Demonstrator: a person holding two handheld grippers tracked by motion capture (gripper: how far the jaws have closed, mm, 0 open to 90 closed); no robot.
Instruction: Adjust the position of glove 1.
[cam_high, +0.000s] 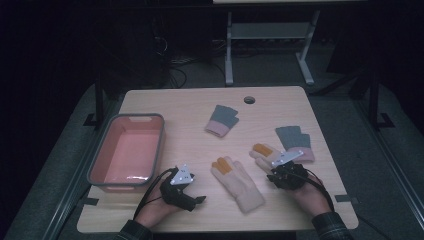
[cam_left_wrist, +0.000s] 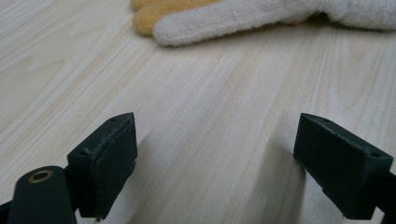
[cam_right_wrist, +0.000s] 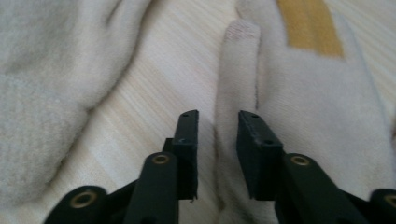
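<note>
Two cream gloves with orange fingertips lie on the wooden table (cam_high: 200, 145). One cream glove (cam_high: 237, 182) lies at the middle front; its fingertips (cam_left_wrist: 243, 16) are ahead of my left gripper (cam_left_wrist: 217, 158). That left gripper (cam_high: 199, 199) rests low on the table, jaws wide open over bare wood. The other cream glove (cam_high: 261, 151) lies under my right gripper (cam_high: 276, 167). In the right gripper view the right gripper (cam_right_wrist: 217, 140) has its jaws narrow, with the glove's thumb (cam_right_wrist: 238, 70) between them and a strip of wood beside the left pad.
A pink bin with a grey rim (cam_high: 162, 145) stands at the left. Two grey-and-pink gloves lie farther back, one (cam_high: 222, 120) at the centre and one (cam_high: 295, 140) to the right, just beyond my right gripper. A cable hole (cam_high: 249, 99) sits near the far edge.
</note>
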